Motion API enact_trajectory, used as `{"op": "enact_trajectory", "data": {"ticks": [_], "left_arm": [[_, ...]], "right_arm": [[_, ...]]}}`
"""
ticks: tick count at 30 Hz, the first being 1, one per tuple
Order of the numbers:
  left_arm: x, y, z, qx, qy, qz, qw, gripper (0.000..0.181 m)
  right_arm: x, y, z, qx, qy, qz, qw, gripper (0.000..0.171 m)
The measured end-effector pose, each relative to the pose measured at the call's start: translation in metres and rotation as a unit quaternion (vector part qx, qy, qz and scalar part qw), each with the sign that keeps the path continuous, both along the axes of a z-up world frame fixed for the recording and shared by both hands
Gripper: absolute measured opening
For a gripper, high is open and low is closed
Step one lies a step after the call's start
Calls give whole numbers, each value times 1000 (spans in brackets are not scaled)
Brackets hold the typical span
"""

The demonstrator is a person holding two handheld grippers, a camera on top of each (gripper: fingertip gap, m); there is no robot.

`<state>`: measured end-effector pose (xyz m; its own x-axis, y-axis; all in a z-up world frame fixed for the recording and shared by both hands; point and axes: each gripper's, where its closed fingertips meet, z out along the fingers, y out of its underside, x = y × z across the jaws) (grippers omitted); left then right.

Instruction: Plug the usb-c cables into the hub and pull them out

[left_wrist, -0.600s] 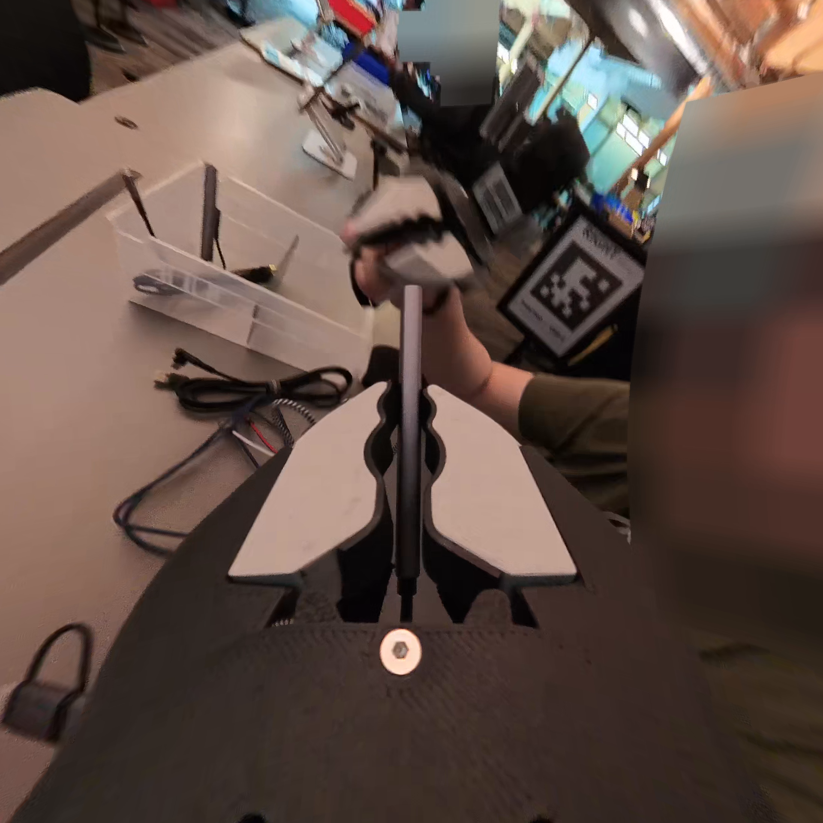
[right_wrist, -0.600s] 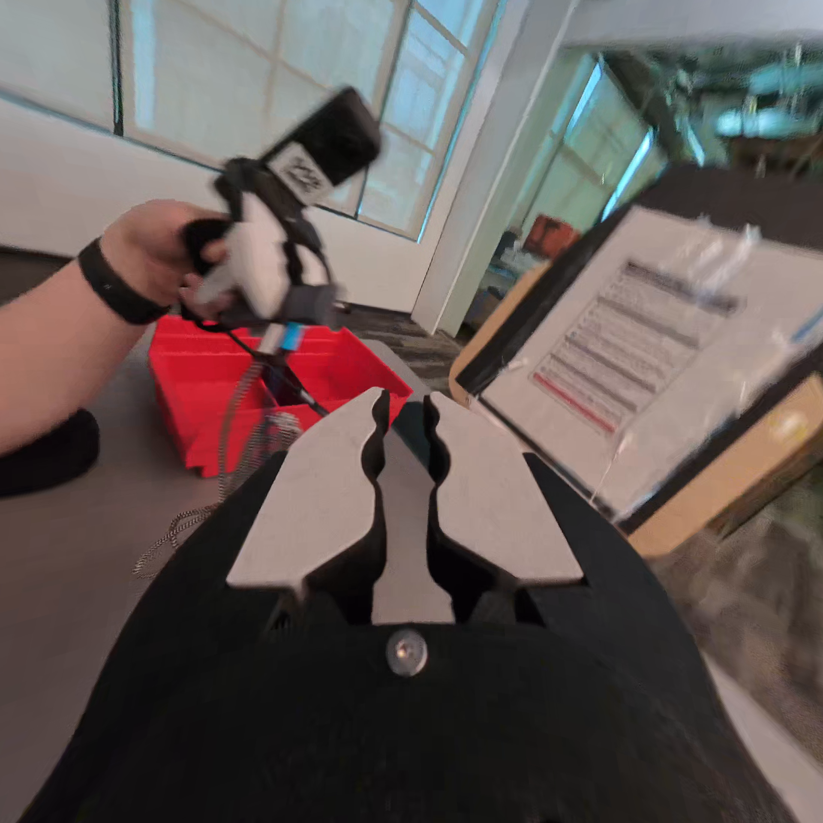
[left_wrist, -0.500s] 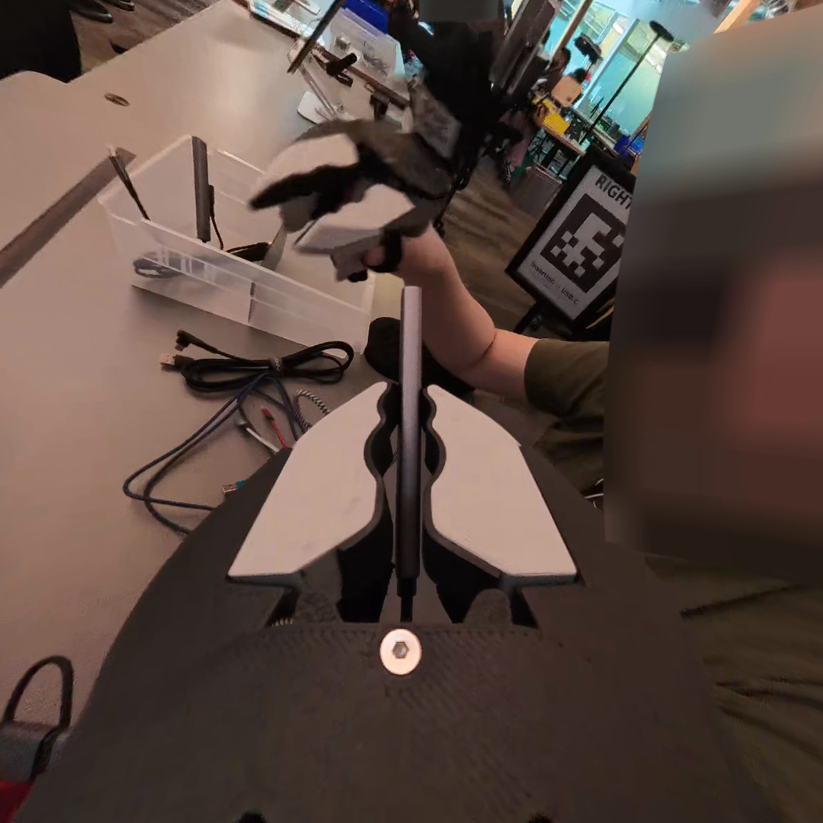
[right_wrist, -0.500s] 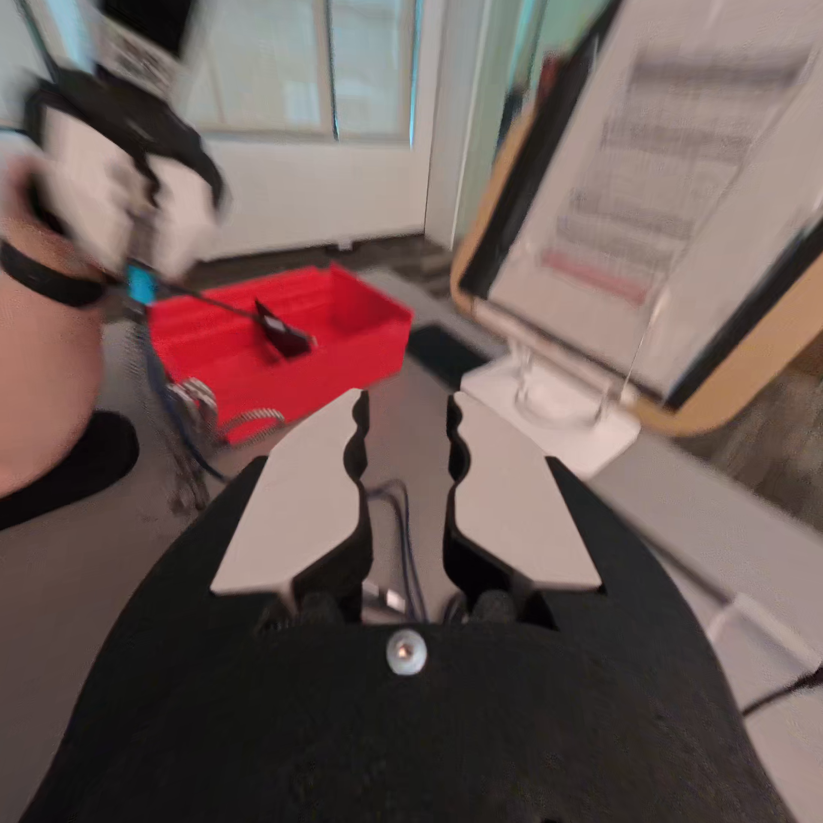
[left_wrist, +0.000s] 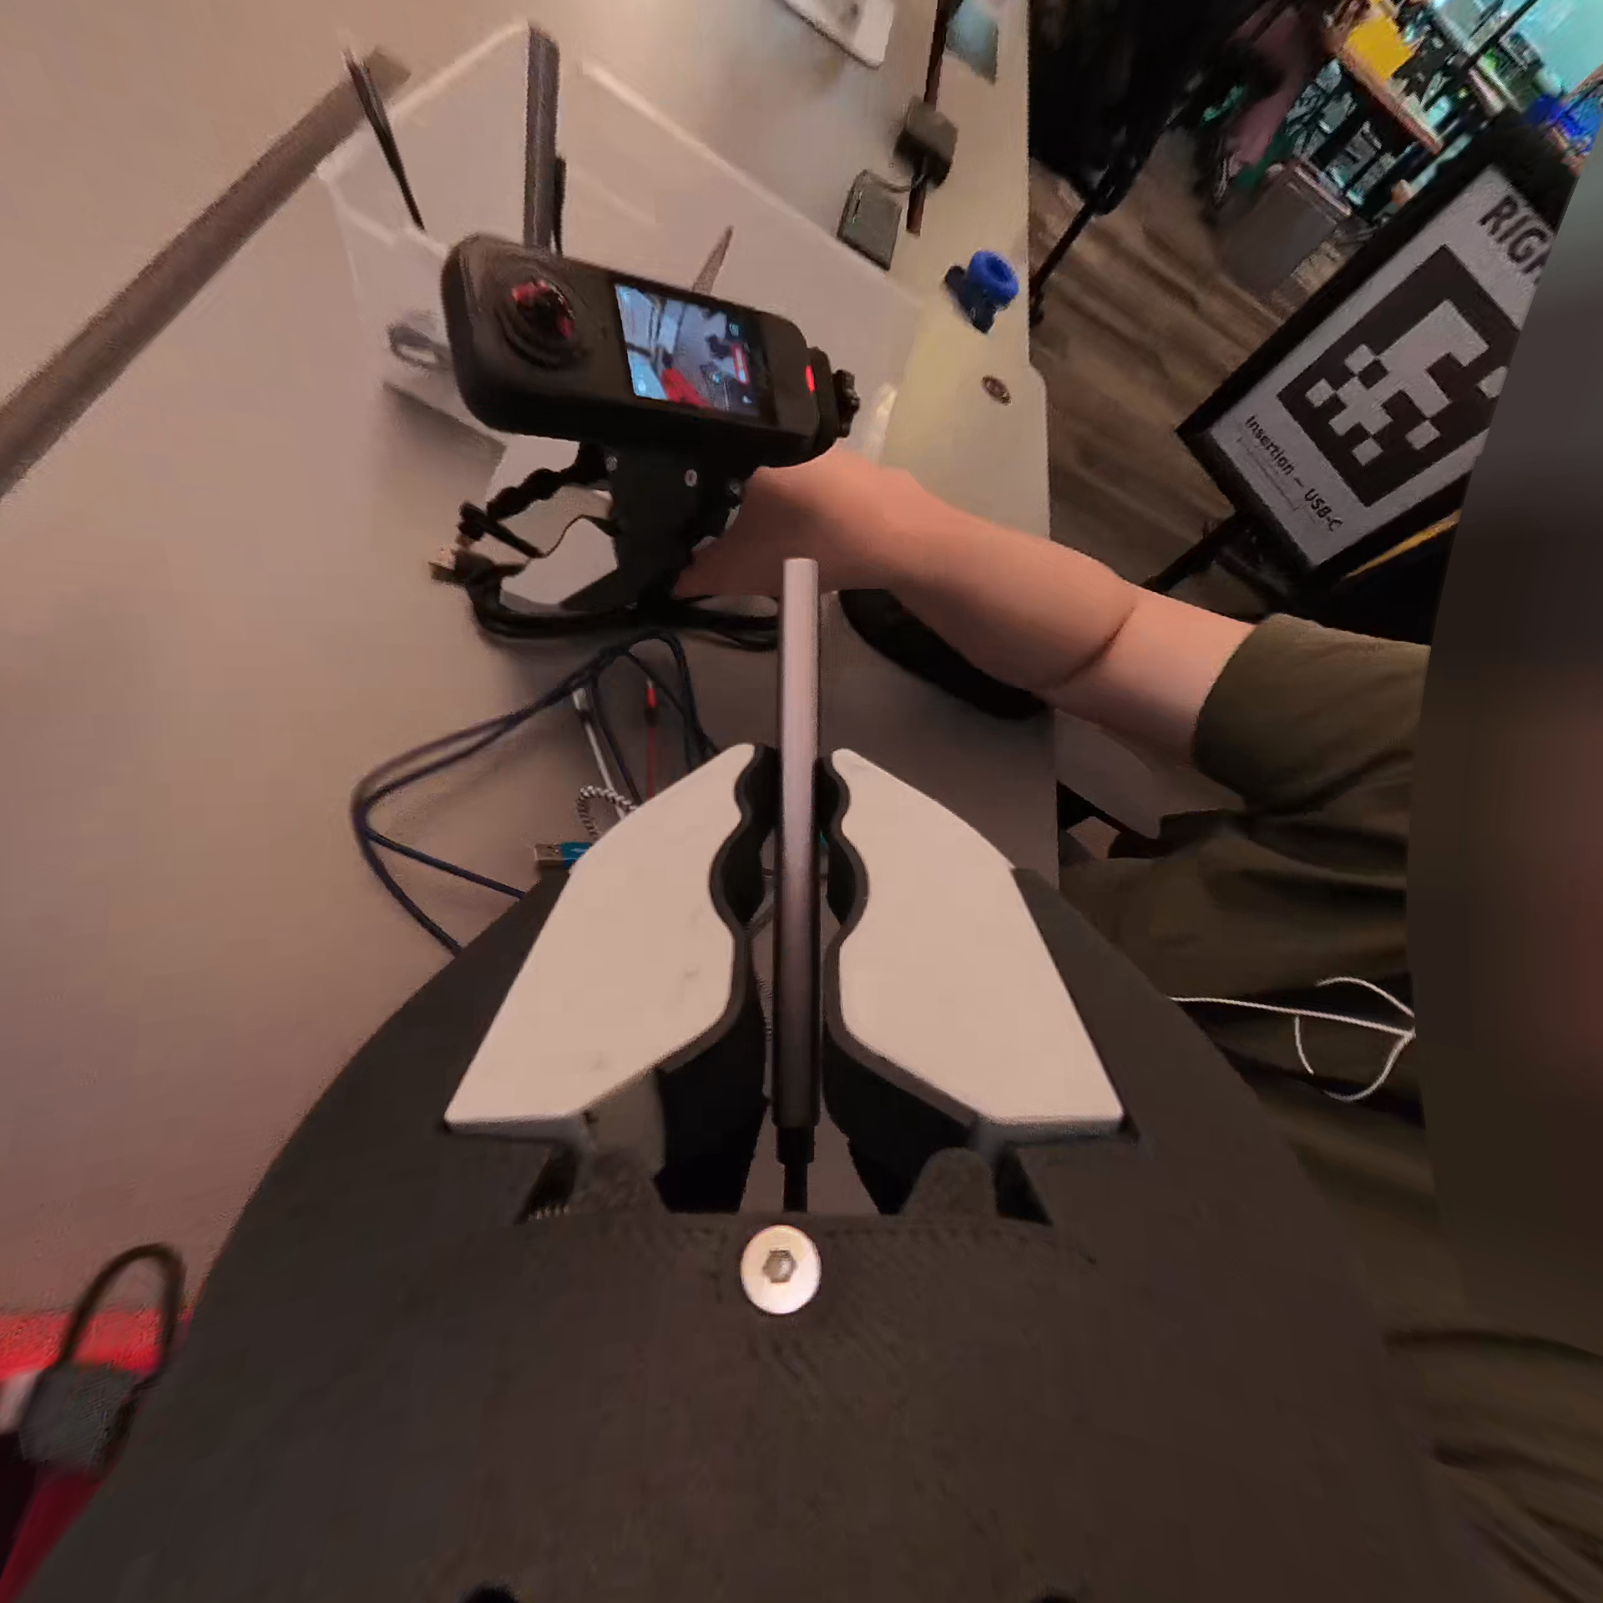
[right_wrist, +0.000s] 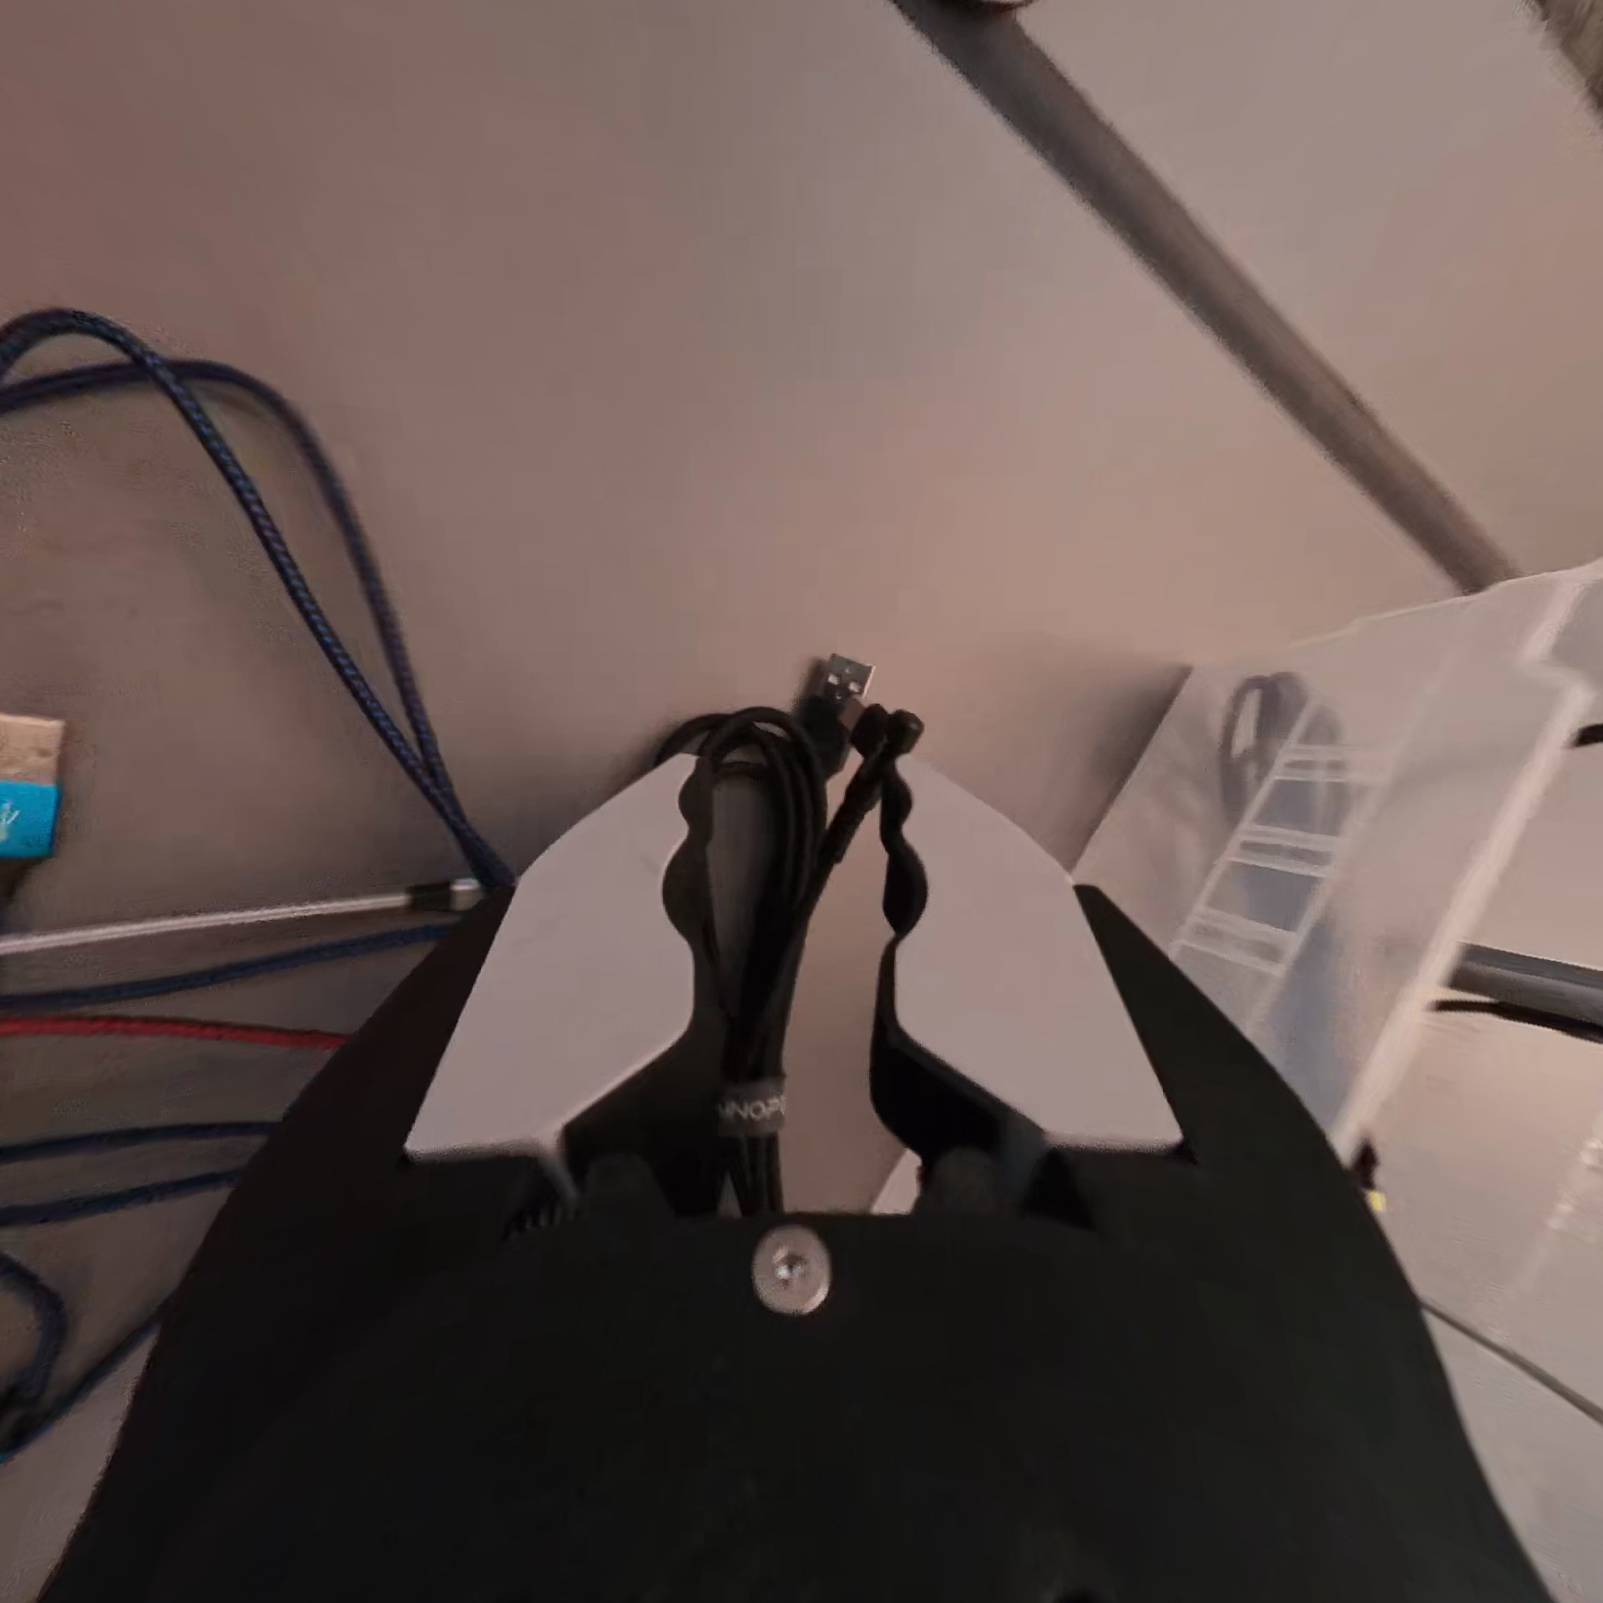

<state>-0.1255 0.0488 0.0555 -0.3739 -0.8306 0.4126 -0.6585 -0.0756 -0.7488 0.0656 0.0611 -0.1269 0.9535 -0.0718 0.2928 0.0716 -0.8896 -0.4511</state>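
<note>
In the left wrist view my left gripper (left_wrist: 798, 772) is shut on a thin grey hub (left_wrist: 798, 694), held edge-on above the table with its cable running back between the fingers. Farther off, the right gripper (left_wrist: 642, 538) with its camera is down on a black cable bundle (left_wrist: 607, 616). In the right wrist view my right gripper (right_wrist: 802, 763) is open, its jaws on either side of the tied black cable bundle (right_wrist: 763, 911) lying on the table. The bundle's flat metal plug (right_wrist: 837, 685) and an angled plug (right_wrist: 893, 724) stick out past the fingertips.
A clear plastic bin (right_wrist: 1301, 867) stands just right of the right gripper and also shows in the left wrist view (left_wrist: 607, 173). Blue braided cables (right_wrist: 286, 538) and a red cable (right_wrist: 173, 1032) lie to the left. A red bin (left_wrist: 87, 1327) is near the left gripper. A person's arm (left_wrist: 997, 590) crosses the table edge. The gap from one gripper's tips to the other's is roughly 25 cm.
The right gripper swung down from the air to the table, opened, and now straddles the black cable bundle. The left gripper still holds the hub.
</note>
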Motion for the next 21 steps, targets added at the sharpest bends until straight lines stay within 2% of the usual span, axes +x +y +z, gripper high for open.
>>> {"op": "enact_trajectory", "data": {"ticks": [3, 5, 6, 11, 15, 16, 18, 20, 21], "left_arm": [[19, -5, -27, -5, 47, -9, 999, 9], [31, -9, -36, -22, 56, -6, 998, 9], [35, -11, -40, -28, 60, -8, 998, 9], [56, -8, -59, -44, 75, 17, 996, 8], [70, 1, -81, -53, 99, 46, 993, 8], [71, 4, -90, -47, 113, 53, 991, 8], [73, 10, -103, -36, 132, 64, 989, 8], [73, 12, -113, -34, 151, 70, 985, 9], [72, 12, -118, -31, 163, 70, 984, 9]], "right_arm": [[10, 4, -14, 1, -2, -19, 1000, 37], [20, 4, -13, 5, -21, -28, 999, 18], [24, 5, -9, 12, -31, -31, 999, 2], [16, 11, 42, 96, -20, -11, 995, 0], [9, 7, 83, 164, 13, 4, 986, 0], [9, 7, 84, 172, 25, 2, 985, 7], [13, 9, 72, 167, 34, -17, 985, 23], [15, 4, 39, 89, 33, -29, 995, 38], [16, 2, 24, 56, 30, -33, 997, 38]]}}
